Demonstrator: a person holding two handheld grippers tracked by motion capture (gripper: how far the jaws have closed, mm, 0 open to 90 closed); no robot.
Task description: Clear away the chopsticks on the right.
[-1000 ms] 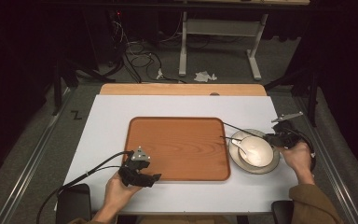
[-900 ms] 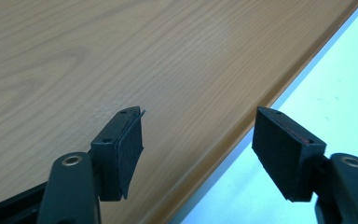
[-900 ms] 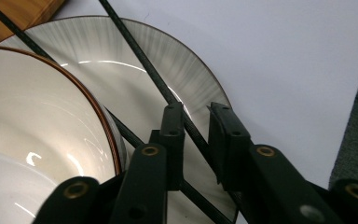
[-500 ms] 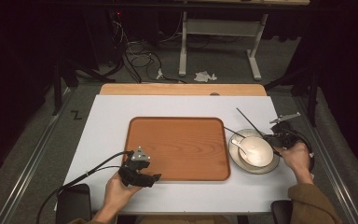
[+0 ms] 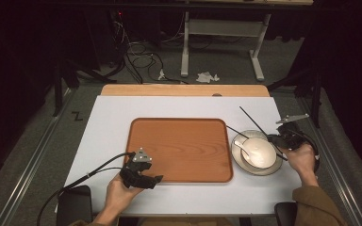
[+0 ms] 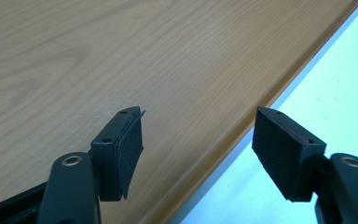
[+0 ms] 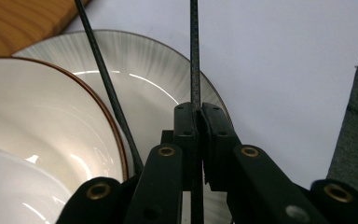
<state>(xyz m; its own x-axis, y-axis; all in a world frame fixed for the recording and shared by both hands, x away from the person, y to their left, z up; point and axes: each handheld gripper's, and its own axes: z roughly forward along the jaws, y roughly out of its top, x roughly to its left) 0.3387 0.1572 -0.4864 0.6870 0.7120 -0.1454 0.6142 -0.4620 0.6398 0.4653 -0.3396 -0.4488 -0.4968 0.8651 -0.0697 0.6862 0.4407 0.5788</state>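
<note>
my left tool (image 6: pixel 198 154) gapes wide over the tray's (image 5: pixel 179 148) near edge — my right tool (image 7: pixel 199 119) pinches one chopstick (image 7: pixel 194 56) beside the plate (image 7: pixel 168 88), bare tabletop (image 5: pixel 179 106) beyond.

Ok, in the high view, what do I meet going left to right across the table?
Left gripper → tray → bowl on its plate → right gripper, shut on a chopstick.
</note>
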